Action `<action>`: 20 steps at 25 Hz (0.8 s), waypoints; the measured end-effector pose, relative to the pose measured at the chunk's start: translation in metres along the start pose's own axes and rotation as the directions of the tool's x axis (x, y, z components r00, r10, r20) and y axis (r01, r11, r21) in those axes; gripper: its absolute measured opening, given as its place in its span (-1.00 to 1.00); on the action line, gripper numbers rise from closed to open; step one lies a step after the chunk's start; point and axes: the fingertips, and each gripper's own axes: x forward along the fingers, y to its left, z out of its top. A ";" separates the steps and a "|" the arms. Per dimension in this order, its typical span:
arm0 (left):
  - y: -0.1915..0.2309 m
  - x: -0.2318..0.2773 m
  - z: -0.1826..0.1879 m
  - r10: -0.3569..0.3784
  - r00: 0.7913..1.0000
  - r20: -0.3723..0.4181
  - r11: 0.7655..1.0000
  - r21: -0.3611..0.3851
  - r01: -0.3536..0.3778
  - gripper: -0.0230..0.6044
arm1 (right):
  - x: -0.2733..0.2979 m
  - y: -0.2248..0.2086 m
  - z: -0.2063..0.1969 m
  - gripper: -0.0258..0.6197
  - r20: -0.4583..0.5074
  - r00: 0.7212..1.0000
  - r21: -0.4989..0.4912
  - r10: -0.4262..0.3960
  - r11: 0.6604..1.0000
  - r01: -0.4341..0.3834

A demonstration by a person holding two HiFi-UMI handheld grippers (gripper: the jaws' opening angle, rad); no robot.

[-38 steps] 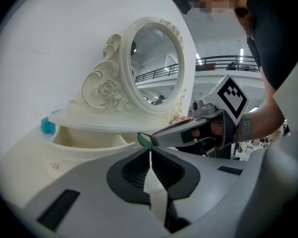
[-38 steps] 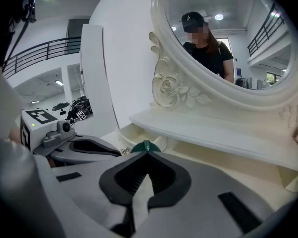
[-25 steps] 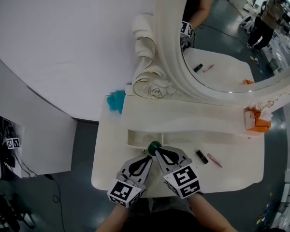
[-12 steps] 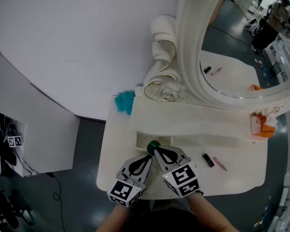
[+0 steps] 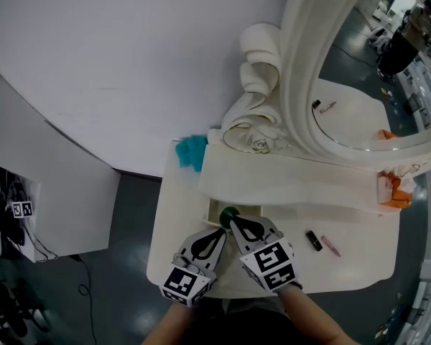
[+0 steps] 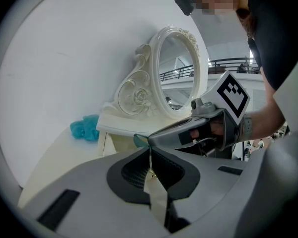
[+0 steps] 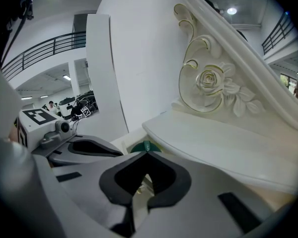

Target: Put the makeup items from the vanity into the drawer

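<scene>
A small dark green makeup item (image 5: 230,213) is pinched at the tips of my right gripper (image 5: 234,222), which is shut on it. It hangs over the open drawer (image 5: 214,208) under the vanity's raised shelf (image 5: 287,180). In the right gripper view the green item (image 7: 145,146) peeks out just past the closed tips. My left gripper (image 5: 220,233) sits right beside it on the left, shut with nothing in it. A black lipstick (image 5: 314,240) and a pink tube (image 5: 331,246) lie on the vanity top (image 5: 352,257) to the right.
The ornate cream mirror (image 5: 302,85) rises behind the shelf. A teal fluffy thing (image 5: 192,152) lies at the back left corner. An orange and white box (image 5: 392,190) stands at the right end. A white wall panel (image 5: 65,214) stands left of the vanity, over dark floor.
The head view has swung, so the vanity now sits further right in the picture. Both grippers keep their pose, with the green item still at the drawer opening.
</scene>
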 end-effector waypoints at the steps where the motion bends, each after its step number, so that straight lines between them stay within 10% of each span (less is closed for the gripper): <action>1: 0.001 0.000 0.000 0.001 1.000 0.000 1.000 -0.001 -0.001 -0.86 | 0.001 0.000 0.001 -0.85 -0.003 1.000 -0.004 -0.001 1.000 0.000; 20: 0.013 -0.007 0.000 0.023 1.000 0.007 1.000 -0.020 -0.023 -0.86 | 0.016 0.004 0.004 -0.85 -0.069 0.997 -0.134 -0.044 0.990 0.035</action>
